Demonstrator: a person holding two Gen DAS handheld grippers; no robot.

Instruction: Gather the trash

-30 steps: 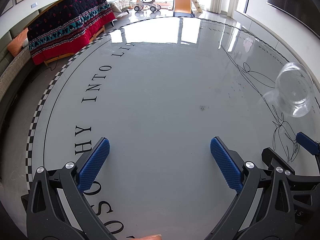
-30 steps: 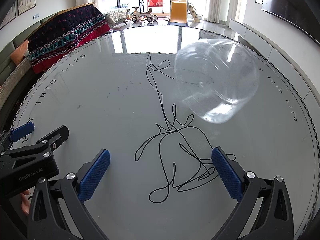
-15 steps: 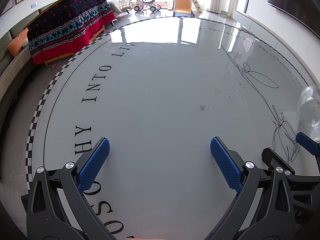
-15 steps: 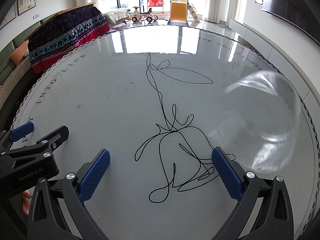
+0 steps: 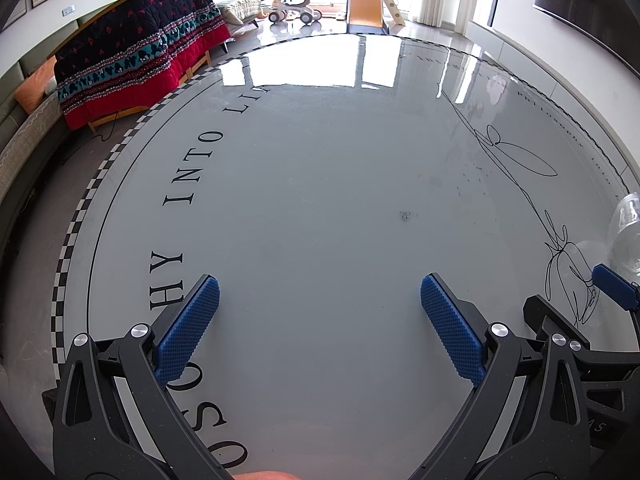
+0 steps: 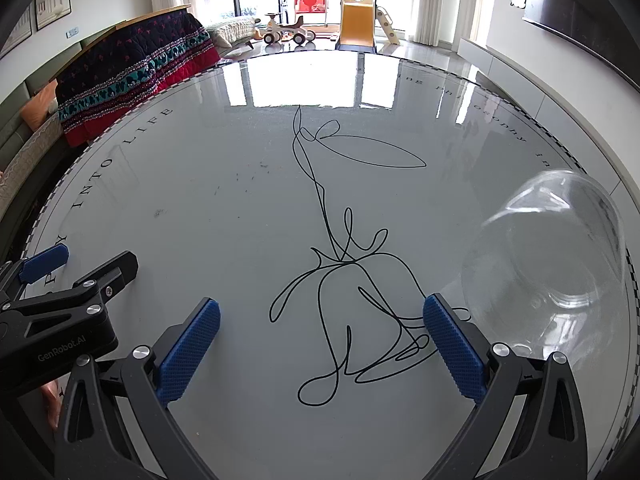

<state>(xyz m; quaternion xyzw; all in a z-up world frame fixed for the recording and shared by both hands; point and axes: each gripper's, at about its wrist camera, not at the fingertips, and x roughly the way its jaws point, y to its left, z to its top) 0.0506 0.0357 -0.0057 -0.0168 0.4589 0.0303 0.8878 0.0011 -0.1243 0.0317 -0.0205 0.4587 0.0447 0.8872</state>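
Note:
A clear plastic bottle (image 6: 548,252) lies on the round glossy grey table (image 6: 224,208), just right of my right gripper's right finger. Only a sliver of it shows at the right edge of the left wrist view (image 5: 628,236). My right gripper (image 6: 320,340) is open and empty above the black line drawing on the table. My left gripper (image 5: 320,320) is open and empty over the bare tabletop (image 5: 320,184). Each gripper shows in the other's view: the left one (image 6: 44,280), the right one (image 5: 576,320).
A quilt-covered rack (image 5: 136,68) and a sofa (image 5: 24,128) stand left of the table. Toys and a small slide (image 6: 356,24) are on the floor beyond the far edge. The table's right rim (image 6: 632,288) runs close by the bottle.
The clear bottle has moved from the middle right of the table toward the right rim and nearer to my right gripper. Both grippers have stayed still and open.

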